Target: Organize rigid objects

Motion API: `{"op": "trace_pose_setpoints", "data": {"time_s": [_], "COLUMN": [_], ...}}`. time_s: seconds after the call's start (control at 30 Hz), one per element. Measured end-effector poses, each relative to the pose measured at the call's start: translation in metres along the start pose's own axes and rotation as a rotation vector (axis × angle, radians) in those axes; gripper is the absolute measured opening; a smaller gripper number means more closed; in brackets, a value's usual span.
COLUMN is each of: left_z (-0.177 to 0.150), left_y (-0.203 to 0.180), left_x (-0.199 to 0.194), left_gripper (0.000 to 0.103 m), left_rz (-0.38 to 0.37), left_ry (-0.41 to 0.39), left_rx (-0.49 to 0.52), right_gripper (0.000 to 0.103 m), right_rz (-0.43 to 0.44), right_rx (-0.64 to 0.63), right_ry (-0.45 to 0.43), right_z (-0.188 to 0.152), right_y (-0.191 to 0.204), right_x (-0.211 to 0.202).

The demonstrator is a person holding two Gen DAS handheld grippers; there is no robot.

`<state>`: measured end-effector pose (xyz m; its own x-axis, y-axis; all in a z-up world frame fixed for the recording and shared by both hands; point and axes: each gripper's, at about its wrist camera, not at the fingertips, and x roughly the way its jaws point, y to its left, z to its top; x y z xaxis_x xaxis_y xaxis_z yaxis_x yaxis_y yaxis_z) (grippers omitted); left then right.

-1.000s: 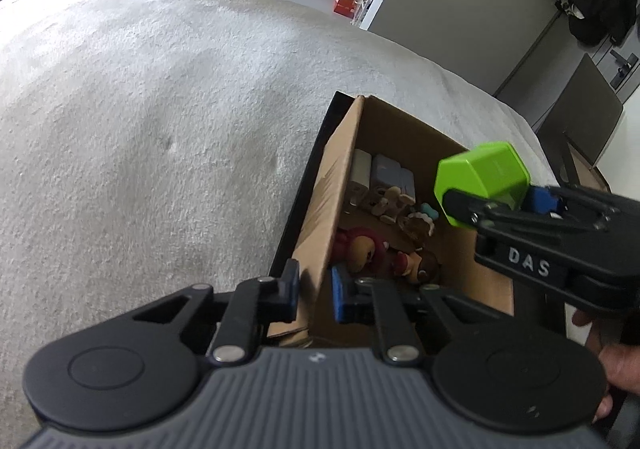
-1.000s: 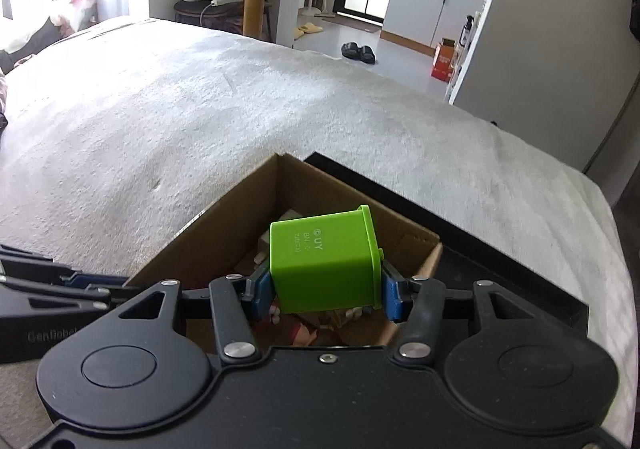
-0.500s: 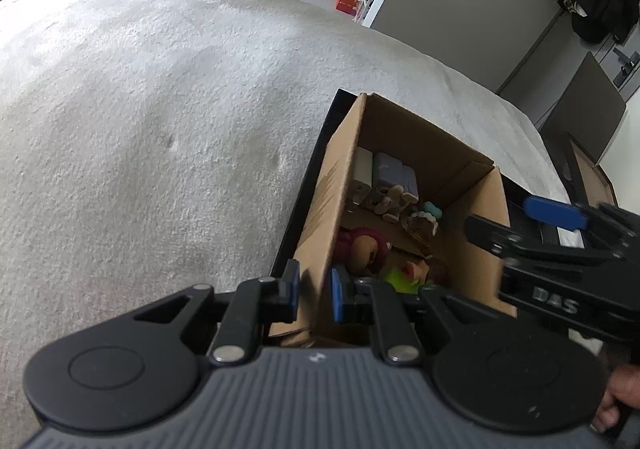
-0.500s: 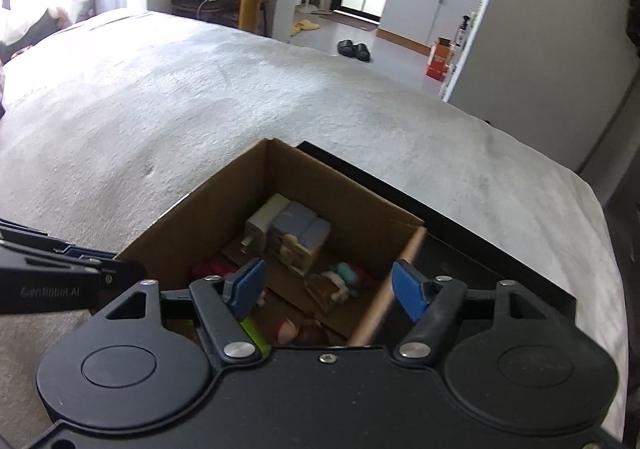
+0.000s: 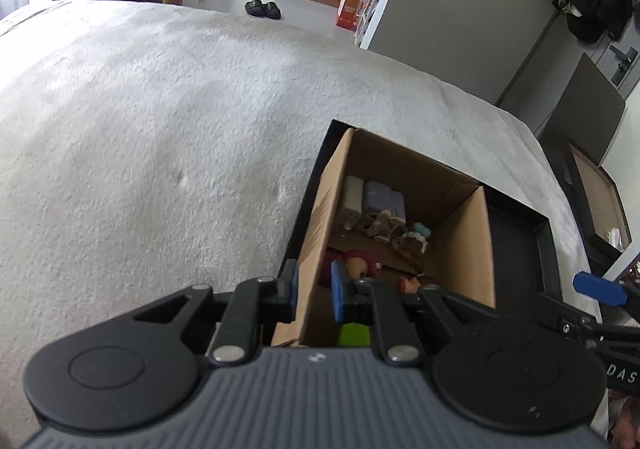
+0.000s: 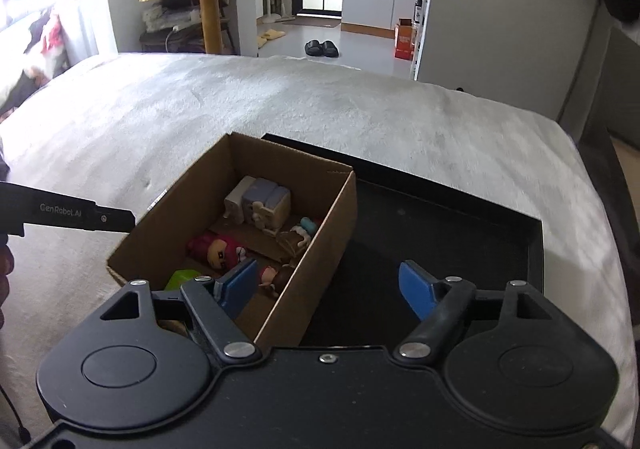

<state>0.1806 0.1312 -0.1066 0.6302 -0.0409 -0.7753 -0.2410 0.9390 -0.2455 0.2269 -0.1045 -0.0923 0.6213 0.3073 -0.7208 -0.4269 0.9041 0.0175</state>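
Observation:
An open cardboard box (image 6: 332, 249) stands at the left end of a black tray (image 6: 440, 233) on a grey blanket. My left gripper (image 5: 315, 291) is shut on the box's left wall (image 5: 316, 249), one blue pad on each side of it. A green block (image 6: 182, 279) lies in the box's near corner, also seen as the green block (image 5: 354, 333) under my left fingers. My right gripper (image 6: 328, 285) hovers over the box's right wall and the tray, its jaws opening, with nothing held between them.
The box also holds a red figure (image 6: 218, 251), white and lavender blocks (image 6: 260, 199) and small toy figures (image 6: 296, 237). The blanket (image 5: 160, 149) spreads to the left and beyond. Another box (image 5: 596, 201) sits off the bed at the right.
My right gripper let go of the green block, which now lies in the box, then opened wide and moved right. My left gripper keeps its hold on the box wall.

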Motion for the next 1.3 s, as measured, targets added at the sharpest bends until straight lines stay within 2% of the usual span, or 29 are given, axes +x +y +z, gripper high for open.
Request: {"op": "trace_pose_setpoints", "data": {"time_s": [0.17,0.27,0.33,0.43,0.57,0.63,0.73,0.9,1.03,1.3], "left_z": [0.010,0.019,0.023,0.026,0.028,0.027,0.024,0.017,0.012,0.006], "left_y": [-0.015,-0.024,-0.030,-0.038,-0.050,-0.057,-0.066,-0.075,-0.080,-0.091], "left_x": [-0.019,-0.030,-0.039,-0.057,-0.080,-0.091,-0.107,-0.132,-0.149,-0.188], "left_gripper": [0.020,0.035,0.047,0.061,0.068,0.076,0.084,0.086,0.092,0.098], "left_rz": [0.010,0.005,0.008,0.016,0.006,0.003,-0.009,-0.012,-0.008,-0.005], "left_ry": [0.004,0.018,0.006,-0.016,-0.036,-0.041,-0.050,-0.078,-0.076,-0.116], "left_rx": [0.025,0.028,0.034,0.050,0.069,0.084,0.095,0.099,0.099,0.126], "right_gripper": [0.082,0.086,0.089,0.096,0.098,0.103,0.103,0.103,0.103,0.103], "right_rz": [0.044,0.073,0.086,0.086,0.089,0.084,0.084,0.064,0.056,0.037], "right_rx": [0.084,0.135,0.151,0.169,0.203,0.223,0.255,0.280,0.291,0.335], "right_ry": [-0.001,-0.003,-0.015,-0.041,-0.060,-0.070,-0.082,-0.104,-0.114,-0.113], "right_z": [-0.001,0.000,0.001,0.003,0.003,0.003,0.002,-0.002,-0.007,-0.010], "right_y": [-0.011,-0.018,-0.021,-0.027,-0.037,-0.043,-0.051,-0.058,-0.061,-0.069], "right_x": [-0.016,-0.026,-0.035,-0.048,-0.064,-0.073,-0.086,-0.106,-0.123,-0.152]}}
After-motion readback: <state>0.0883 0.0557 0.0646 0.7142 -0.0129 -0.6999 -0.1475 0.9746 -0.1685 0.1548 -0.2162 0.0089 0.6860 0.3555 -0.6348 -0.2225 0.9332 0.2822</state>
